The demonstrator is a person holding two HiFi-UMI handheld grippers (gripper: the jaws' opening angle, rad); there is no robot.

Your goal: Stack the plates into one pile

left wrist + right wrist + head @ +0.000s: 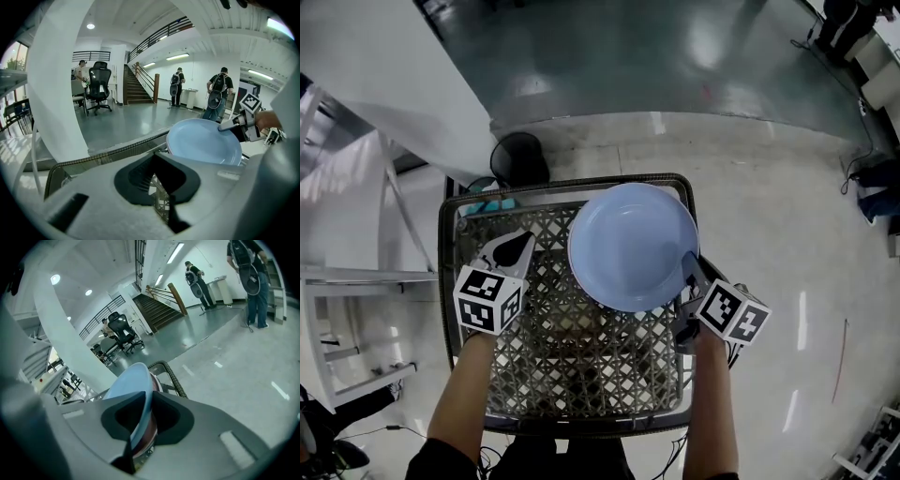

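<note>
A light blue plate (633, 246) lies level over the back right part of a black wire-lattice basket (447, 281). My right gripper (689, 272) is at the plate's near right rim. In the right gripper view the blue plate's (131, 390) rim runs between the jaws of the right gripper (131, 446), which stand slightly apart around it, and a red-brown plate (149, 434) shows just under it. My left gripper (517, 246) hovers over the basket's left half, shut and empty. From the left gripper (164, 206) the blue plate (204, 140) shows ahead to the right.
The basket stands on a pale shiny floor. A black round object (520, 157) sits just behind it, and small blue items (492, 205) lie in its back left corner. A white slanted column (384, 75) and white shelving (347, 309) stand at left. People (218, 91) stand far off.
</note>
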